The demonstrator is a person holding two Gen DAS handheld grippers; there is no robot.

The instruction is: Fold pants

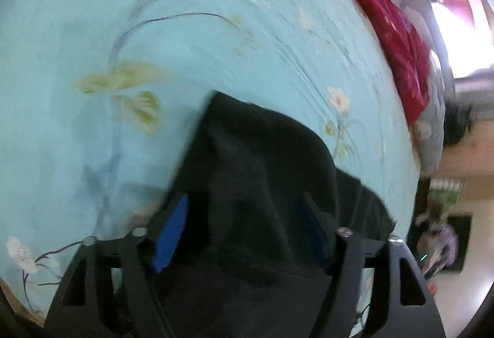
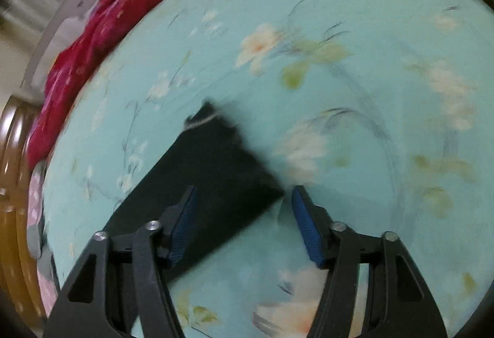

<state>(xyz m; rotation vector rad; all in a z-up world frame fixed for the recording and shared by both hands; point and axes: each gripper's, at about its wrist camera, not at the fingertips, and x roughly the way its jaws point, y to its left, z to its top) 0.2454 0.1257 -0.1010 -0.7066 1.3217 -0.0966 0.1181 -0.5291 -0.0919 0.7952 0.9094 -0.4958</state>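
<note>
**Both grippers over the pants on the bed sheet**

Left wrist view: the left gripper stands with its blue pads spread. The black pants bunch between and ahead of them; whether the pads press the cloth cannot be told. A red blanket lies far ahead to the right.

Right wrist view: the right gripper is spread, pinching nothing. A flat strip of the pants lies on the turquoise floral sheet, running under the left finger and ending just short of the right one.
</note>
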